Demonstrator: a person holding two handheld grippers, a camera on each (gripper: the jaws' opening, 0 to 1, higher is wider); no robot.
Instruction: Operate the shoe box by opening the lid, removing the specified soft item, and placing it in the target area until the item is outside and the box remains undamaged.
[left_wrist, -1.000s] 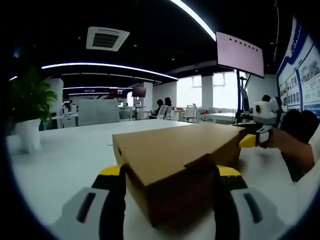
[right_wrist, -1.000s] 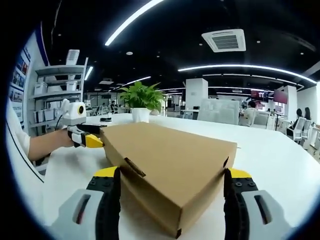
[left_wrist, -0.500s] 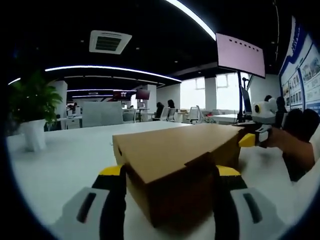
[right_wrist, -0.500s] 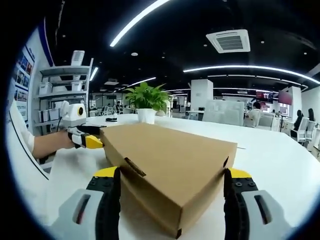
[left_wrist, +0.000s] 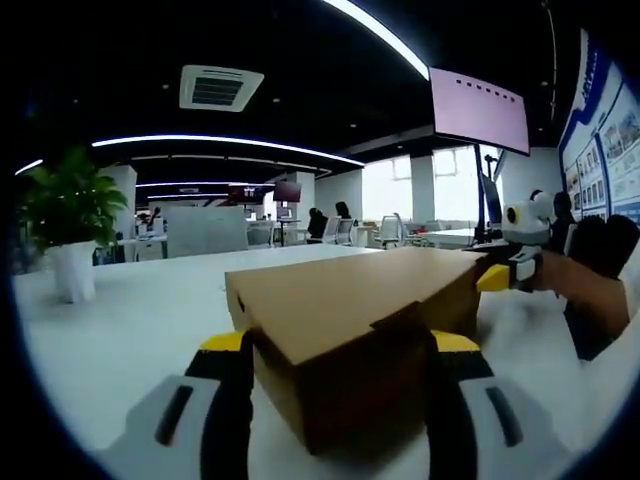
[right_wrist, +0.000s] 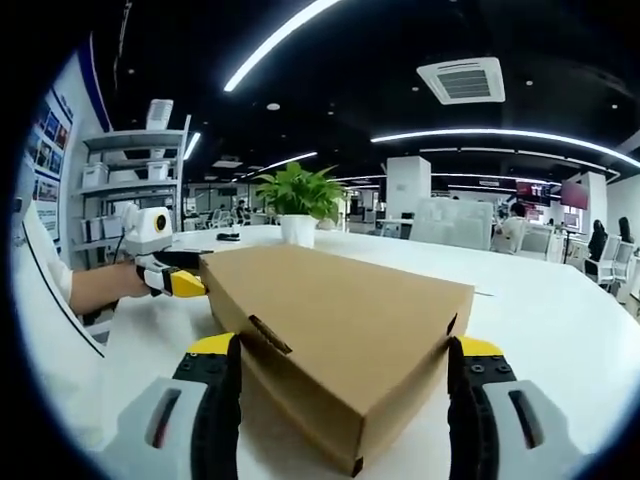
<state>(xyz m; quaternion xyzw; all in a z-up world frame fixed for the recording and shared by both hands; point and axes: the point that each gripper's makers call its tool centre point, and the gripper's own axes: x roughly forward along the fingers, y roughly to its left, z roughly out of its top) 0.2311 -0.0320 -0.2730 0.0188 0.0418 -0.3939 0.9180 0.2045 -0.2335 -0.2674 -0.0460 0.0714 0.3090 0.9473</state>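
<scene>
An open-plan office runs behind everything, with strip lights and a ceiling vent overhead, a potted plant (right_wrist: 300, 205) at 12 o'clock in the right gripper view, and a hanging screen (left_wrist: 480, 108) at 1 o'clock in the left gripper view. The white bench (left_wrist: 130, 310) carries the one task thing, a brown cardboard box (left_wrist: 350, 330), lying flat near the middle with its lid down and its front tab tucked in. Each end of the box is met by a gripper. In the left gripper view the left gripper (left_wrist: 340, 345) has its jaws spread to either side of the near end, the yellow tips just beside the cardboard; whether they press it I cannot tell. In the right gripper view the right gripper (right_wrist: 342, 350) stands the same way at the opposite end, jaws apart with a box corner between them. Each tool also appears in the other's view: the right one at 3 o'clock in the left gripper view, held by a hand (left_wrist: 590, 290), and the left one at 9 o'clock in the right gripper view. By my reading the task is at its very start: the lid is not yet lifted, the soft item inside is hidden, and no target area can be made out. Opening, taking out and placing all remain, and the box looks unharmed.
</scene>
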